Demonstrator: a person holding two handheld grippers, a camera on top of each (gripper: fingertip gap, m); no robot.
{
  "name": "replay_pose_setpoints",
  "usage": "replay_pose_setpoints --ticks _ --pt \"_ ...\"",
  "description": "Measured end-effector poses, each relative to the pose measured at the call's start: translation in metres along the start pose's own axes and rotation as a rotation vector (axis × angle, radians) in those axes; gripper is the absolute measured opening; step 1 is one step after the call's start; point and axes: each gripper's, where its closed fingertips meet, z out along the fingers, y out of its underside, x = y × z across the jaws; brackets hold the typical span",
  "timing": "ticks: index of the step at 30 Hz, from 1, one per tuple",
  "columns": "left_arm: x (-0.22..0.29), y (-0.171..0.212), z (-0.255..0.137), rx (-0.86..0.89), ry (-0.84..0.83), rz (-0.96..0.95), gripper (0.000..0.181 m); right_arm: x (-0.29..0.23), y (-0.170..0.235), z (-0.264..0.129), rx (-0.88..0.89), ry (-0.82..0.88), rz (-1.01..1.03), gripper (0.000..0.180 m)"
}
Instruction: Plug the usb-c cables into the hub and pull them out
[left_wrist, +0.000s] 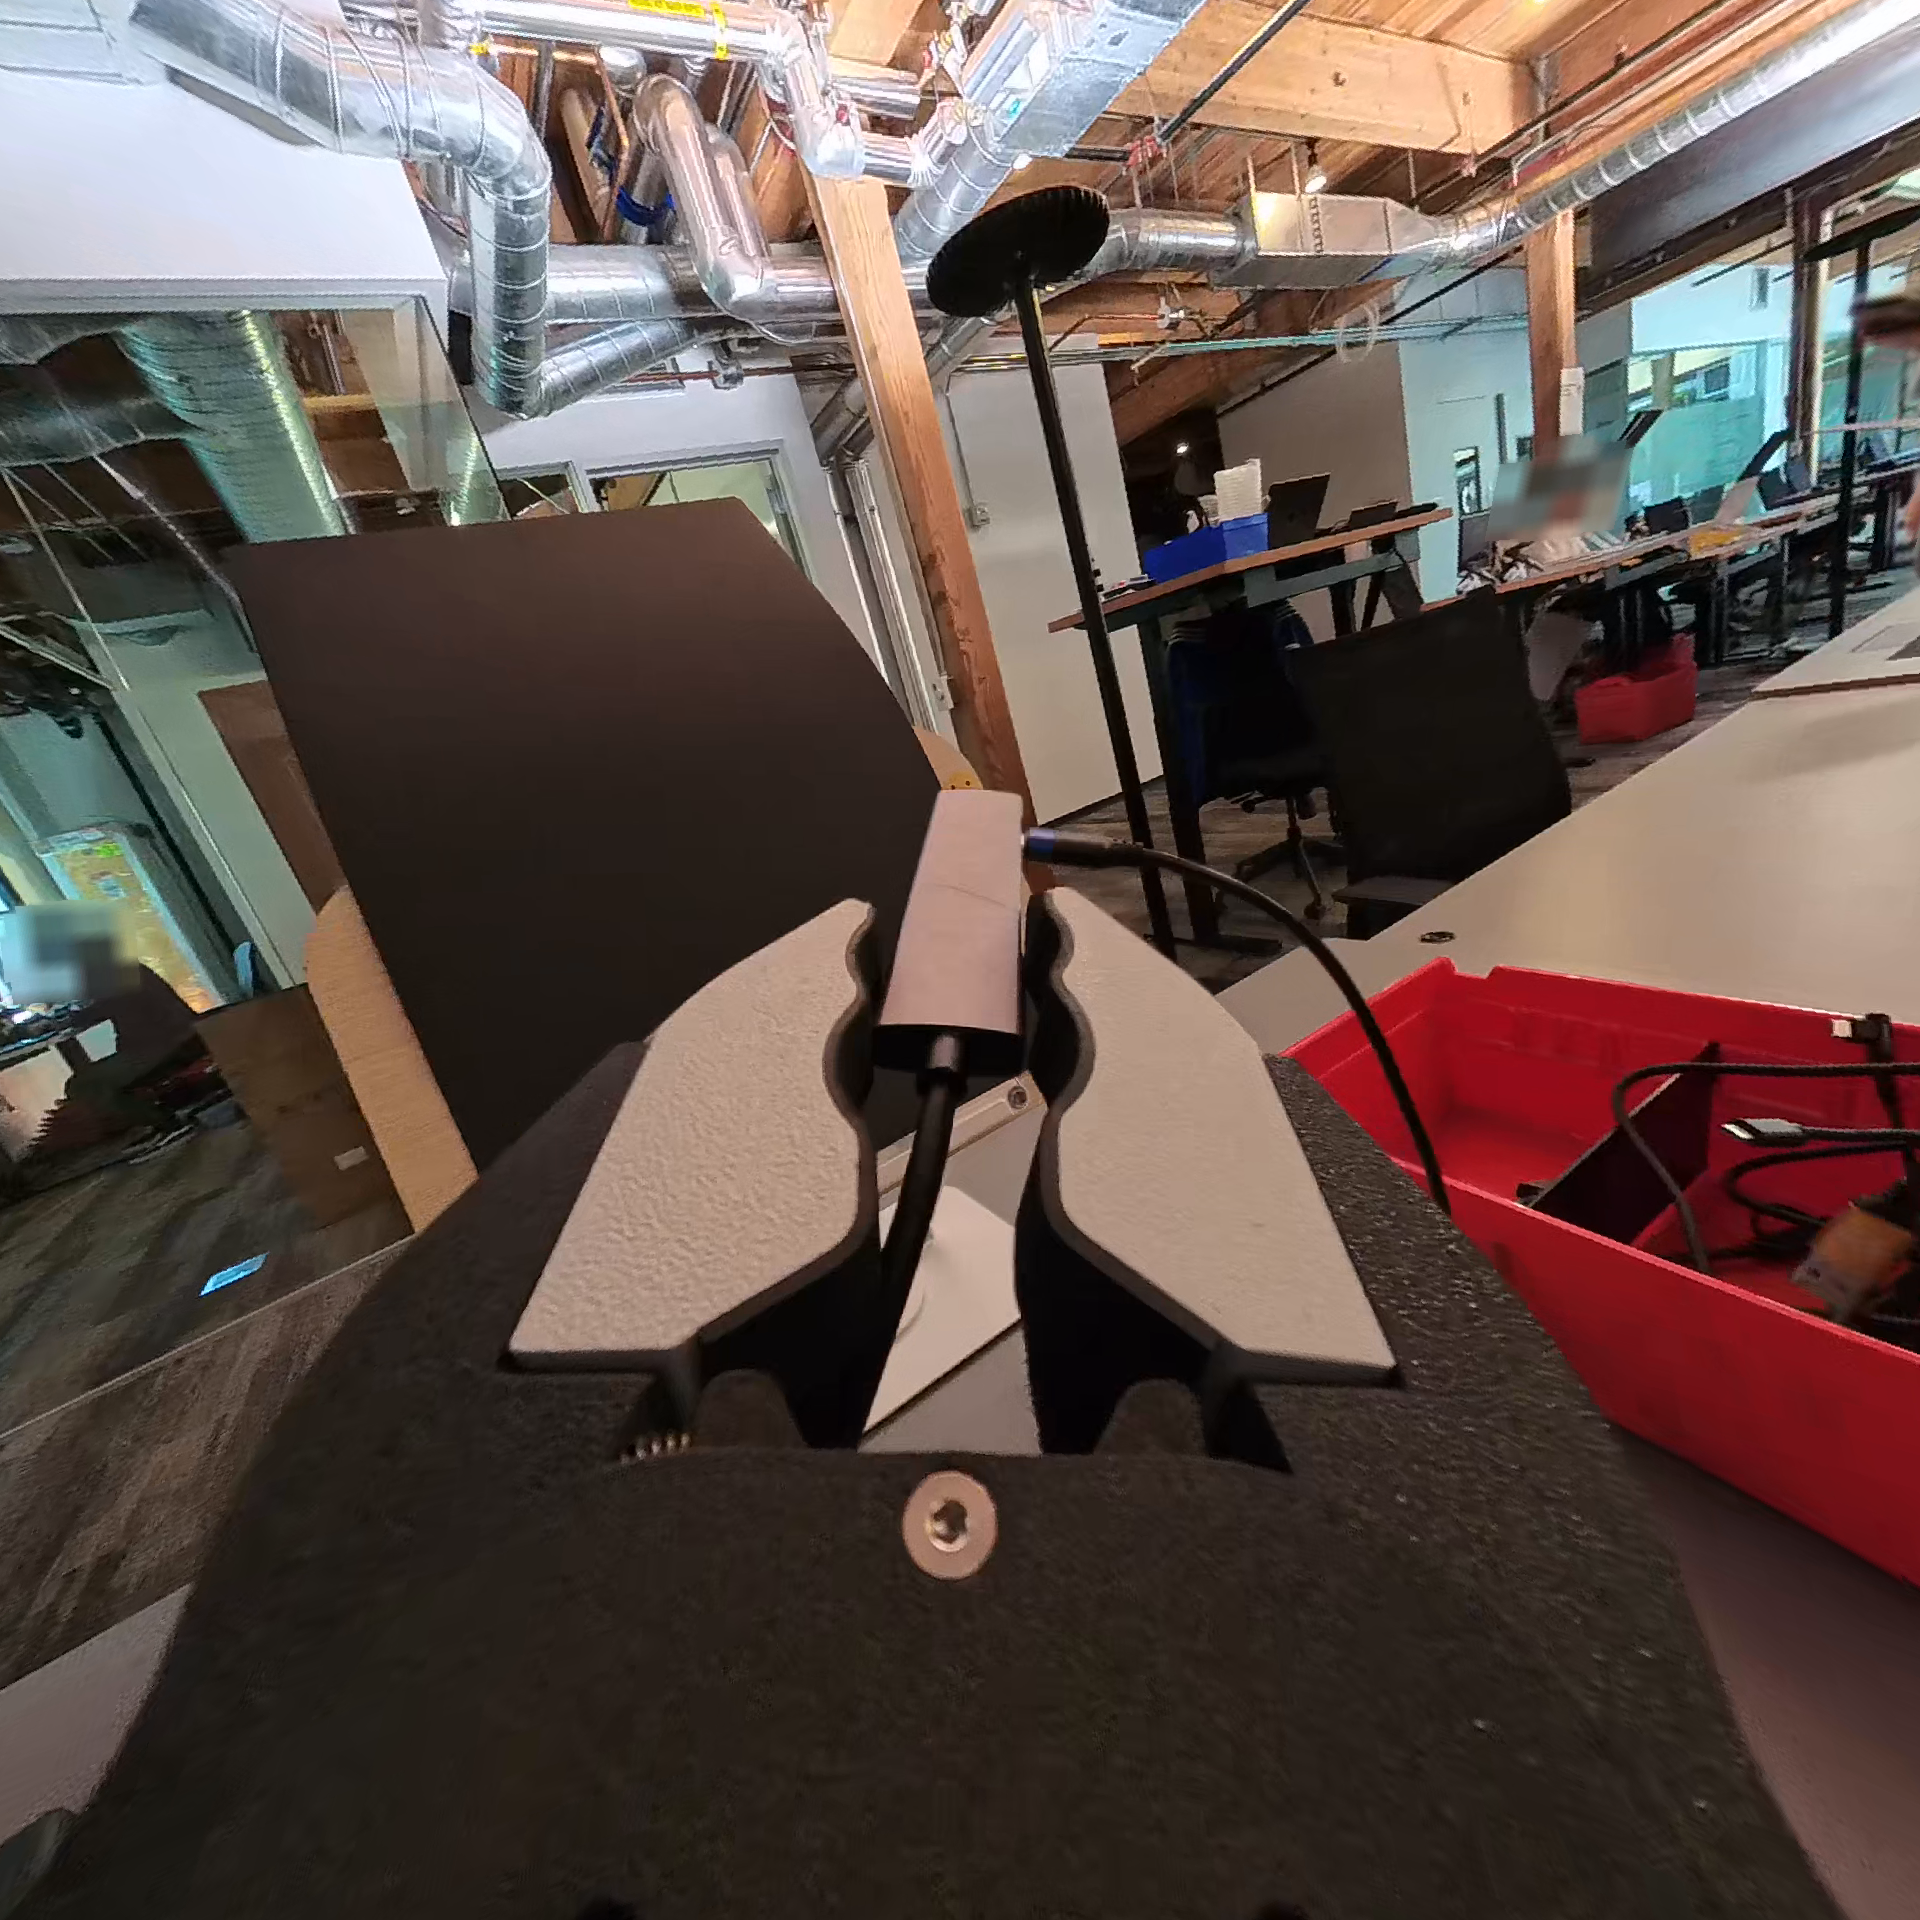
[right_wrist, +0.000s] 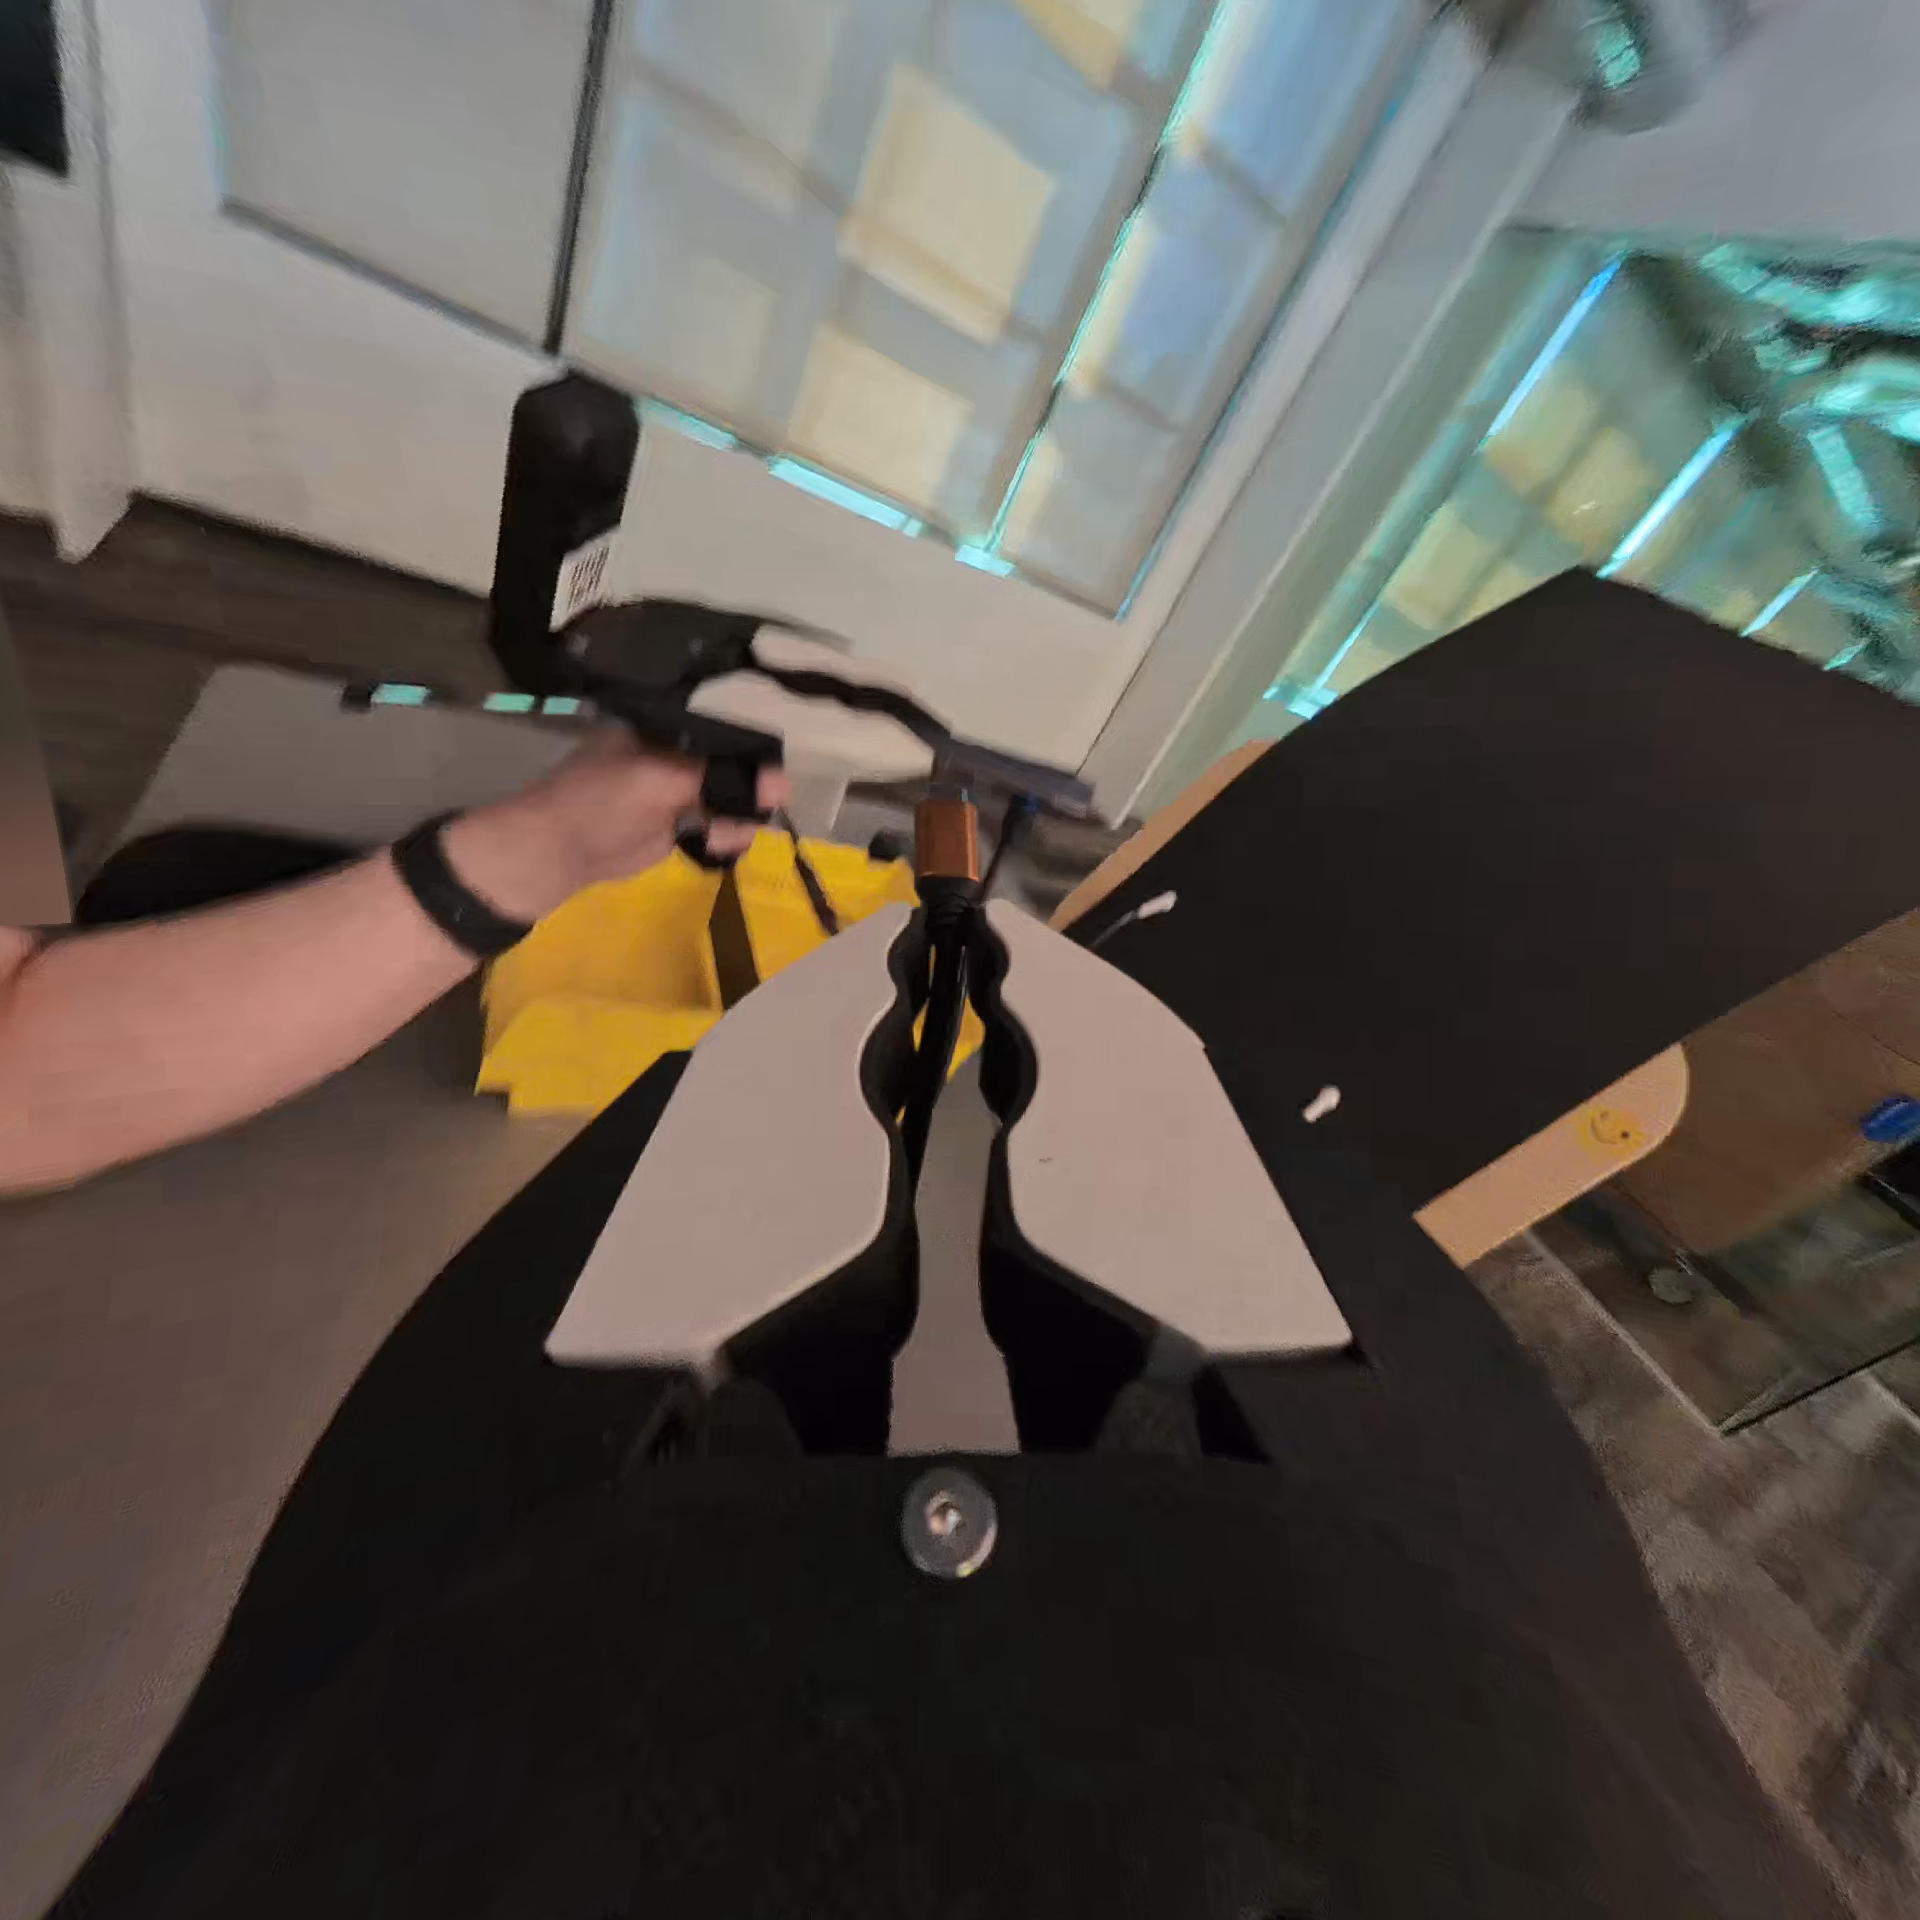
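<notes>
Above grey table (left_wrist: 1714, 831), left claw (left_wrist: 951, 935) clamps hub (left_wrist: 956, 904); right claw (right_wrist: 945, 935) pinches cable (right_wrist: 935, 997), seemingly plugged.

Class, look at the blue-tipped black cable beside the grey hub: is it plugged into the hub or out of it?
Plugged in. The blue-tipped cable has its plug seated against the hub's side, no gap showing, and droops toward the red bin.

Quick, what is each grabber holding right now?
Left gripper: fingers shut on the grey hub.
Right gripper: fingers shut on a black cable with a copper plug.
</notes>
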Motion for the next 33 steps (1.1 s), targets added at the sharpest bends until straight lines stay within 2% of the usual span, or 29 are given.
replay_pose_setpoints --ticks 2,4,10,11,13,16,19,22,25,30,33 --pt "-0.001 -0.001 -0.001 0.002 0.007 -0.01 0.025 0.004 0.023 -0.017 -0.072 -0.059 0.003 0.008" --pt "-0.002 -0.003 -0.003 0.009 0.009 -0.019 0.025 0.009 0.056 -0.028 -0.135 -0.1 0.111 0.008" --pt "0.002 -0.004 -0.003 0.02 0.039 -0.039 0.025 -0.014 0.222 -0.058 -0.572 -0.219 0.29 0.009" --pt "0.003 -0.004 -0.003 0.015 0.045 -0.035 0.025 -0.015 0.247 -0.063 -0.645 -0.198 0.315 0.009" --pt "0.006 -0.001 -0.001 -0.001 0.057 -0.025 0.025 -0.015 0.274 -0.07 -0.712 -0.174 0.333 0.01" --pt "0.009 0.004 0.003 -0.024 0.064 -0.016 0.025 -0.008 0.265 -0.068 -0.666 -0.164 0.316 0.02" --pt "0.014 0.005 0.006 -0.03 0.079 -0.011 0.025 0.005 0.233 -0.068 -0.598 -0.157 0.258 0.033" --pt "0.02 0.003 0.009 -0.025 0.097 -0.012 0.025 0.012 0.192 -0.067 -0.505 -0.191 0.262 0.034" --pt "0.024 0.005 0.012 -0.04 0.103 -0.011 0.025 0.026 0.167 -0.067 -0.476 -0.125 0.209 0.033" --pt "0.034 0.0 0.017 -0.003 0.133 -0.031 0.025 0.066 0.096 -0.023 -0.173 0.306 0.044 0.039" --pt "0.044 -0.007 0.018 0.051 0.172 -0.059 0.024 0.055 0.068 0.016 -0.053 0.417 -0.036 0.04"
